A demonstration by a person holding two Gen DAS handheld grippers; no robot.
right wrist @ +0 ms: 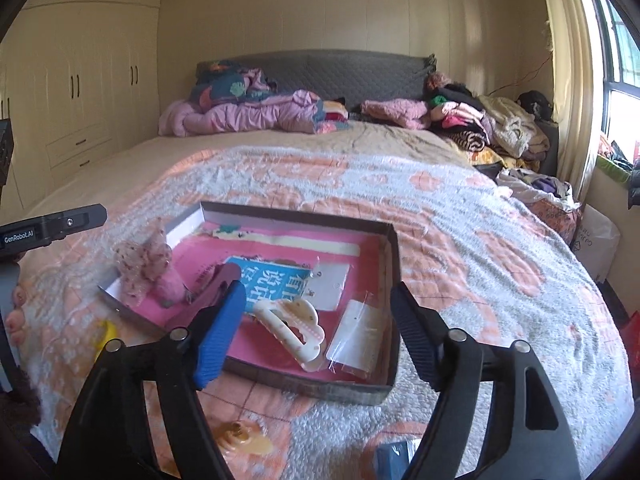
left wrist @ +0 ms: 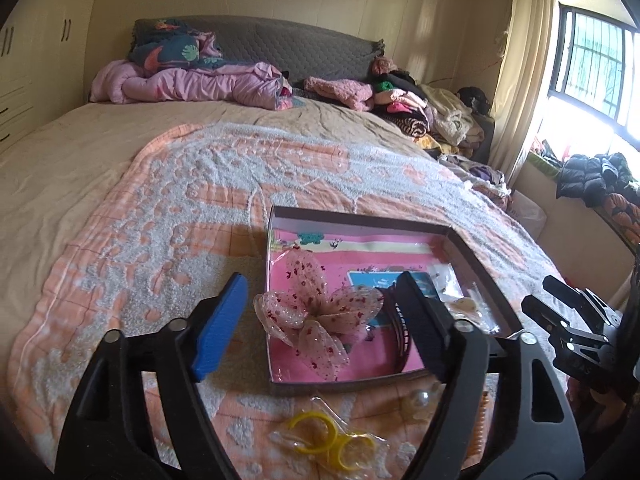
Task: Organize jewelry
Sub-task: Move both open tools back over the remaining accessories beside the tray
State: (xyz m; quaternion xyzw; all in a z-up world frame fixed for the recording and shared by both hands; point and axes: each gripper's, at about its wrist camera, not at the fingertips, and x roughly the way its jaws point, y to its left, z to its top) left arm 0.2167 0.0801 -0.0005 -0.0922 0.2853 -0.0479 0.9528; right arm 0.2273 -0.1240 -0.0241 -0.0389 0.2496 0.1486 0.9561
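A shallow box (left wrist: pixel 482 264) (right wrist: pixel 394 264) with a pink lining lies on the bed. In it are a sheer pink bow with red dots (left wrist: pixel 320 316) (right wrist: pixel 146 266), a dark hairband (left wrist: pixel 396 320), a cream claw clip (right wrist: pixel 294 326) and clear packets with earrings (right wrist: pixel 358 340). My left gripper (left wrist: pixel 320 320) hovers open above the bow, nothing between its fingers. My right gripper (right wrist: pixel 318 320) stands open over the claw clip and holds nothing. Yellow hoop earrings in a clear bag (left wrist: pixel 330 438) lie on the blanket in front of the box.
The orange and white blanket (left wrist: pixel 200 208) covers the bed. Piles of clothes and a pink quilt (left wrist: pixel 192 84) crowd the headboard end and right side. A small amber ornament (right wrist: pixel 242 438) lies near the box. Wardrobes (right wrist: pixel 80 80) line the left wall, a window (left wrist: pixel 592 64) the right.
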